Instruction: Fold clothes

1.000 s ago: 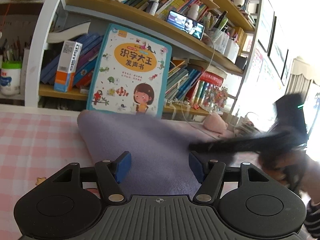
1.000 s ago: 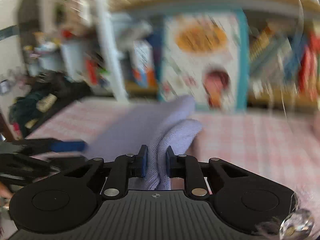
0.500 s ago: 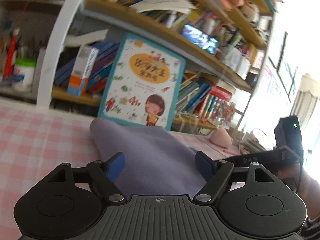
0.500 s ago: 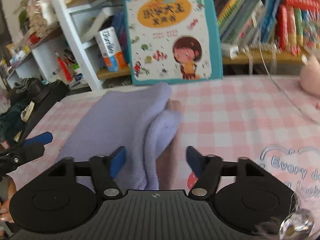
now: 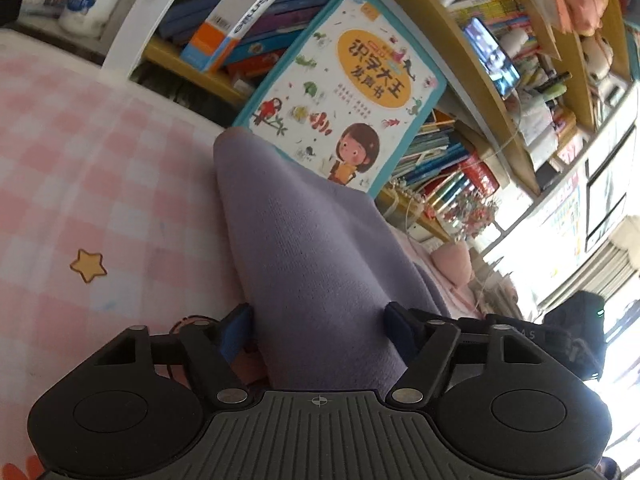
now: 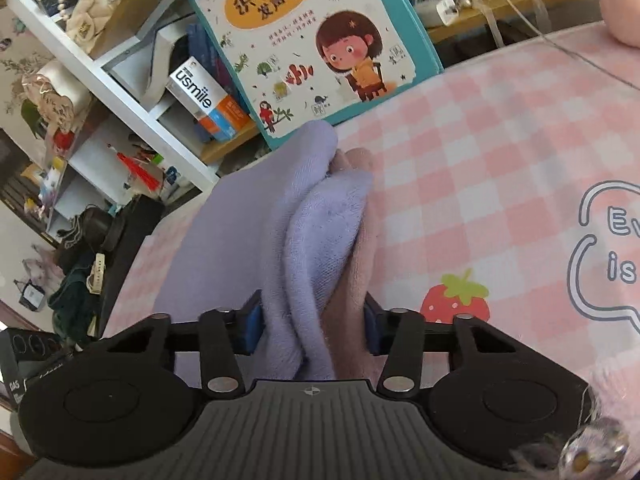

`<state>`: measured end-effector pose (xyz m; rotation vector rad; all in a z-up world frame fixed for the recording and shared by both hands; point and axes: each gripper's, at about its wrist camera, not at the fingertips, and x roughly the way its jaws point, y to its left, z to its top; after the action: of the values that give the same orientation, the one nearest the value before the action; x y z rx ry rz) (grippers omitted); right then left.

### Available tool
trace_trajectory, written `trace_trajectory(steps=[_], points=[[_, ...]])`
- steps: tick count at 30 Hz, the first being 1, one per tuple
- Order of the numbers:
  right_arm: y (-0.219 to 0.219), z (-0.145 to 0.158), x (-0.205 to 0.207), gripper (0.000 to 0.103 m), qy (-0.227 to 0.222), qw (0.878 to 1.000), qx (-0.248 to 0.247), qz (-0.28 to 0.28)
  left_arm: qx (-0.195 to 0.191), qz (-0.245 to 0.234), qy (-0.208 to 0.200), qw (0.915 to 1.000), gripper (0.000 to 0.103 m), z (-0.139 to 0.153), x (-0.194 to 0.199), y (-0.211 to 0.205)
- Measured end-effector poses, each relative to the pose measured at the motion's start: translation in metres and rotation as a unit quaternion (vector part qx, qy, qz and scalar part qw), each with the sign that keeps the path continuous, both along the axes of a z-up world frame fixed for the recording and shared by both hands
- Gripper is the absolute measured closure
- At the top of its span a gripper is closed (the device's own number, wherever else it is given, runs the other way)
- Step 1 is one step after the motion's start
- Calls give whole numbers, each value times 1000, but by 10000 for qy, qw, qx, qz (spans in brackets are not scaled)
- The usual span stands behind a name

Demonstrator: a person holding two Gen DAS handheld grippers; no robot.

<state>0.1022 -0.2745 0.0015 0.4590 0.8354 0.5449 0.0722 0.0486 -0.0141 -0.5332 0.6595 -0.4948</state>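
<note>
- Since a second ago, both views have tilted and dipped closer to the pink checked tablecloth [image 6: 500, 160]; the right gripper [image 6: 312, 324] let go of the cloth, spread, and its jaws have just been closing again.
- Right gripper: blue pads sit against the bunched lilac garment [image 6: 304, 240] on both sides, pinching it.
- Left gripper [image 5: 320, 328]: jaws spread and just narrowed, the lilac garment [image 5: 312, 240] lying between them; whether they press it is unclear.
- Beyond both grippers, a children's picture book [image 6: 304, 36] leans on the bookshelf [image 5: 460, 40].
</note>
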Motion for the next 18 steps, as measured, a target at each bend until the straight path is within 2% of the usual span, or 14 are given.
trace_trajectory(steps=[4,7,10,12,14,16,18], points=[[9,13,-25,76,-525,9965,-631,133,592,-208,-233,9978,42,11,-19,-18],[9,23,-52,77,-820,9909,-1020,325,1049,-424,-382,9928,42,20,-44,-32],[-2,23,-74,77,-671,9913,-1012,501,1052,-637,-292,9920,41,23,-64,-33],[-10,21,-86,76,-510,9935,-847,569,981,-755,-166,9922,35,23,-71,-30],[-17,19,-92,65,-357,9953,-709,559,976,-740,-86,9924,24,22,-73,-25],[-22,15,-93,53,-252,9965,-652,460,967,-647,-47,9932,21,21,-72,-21],[-26,11,-92,48,-213,9975,-561,375,760,-600,99,9953,21,19,-66,-18]])
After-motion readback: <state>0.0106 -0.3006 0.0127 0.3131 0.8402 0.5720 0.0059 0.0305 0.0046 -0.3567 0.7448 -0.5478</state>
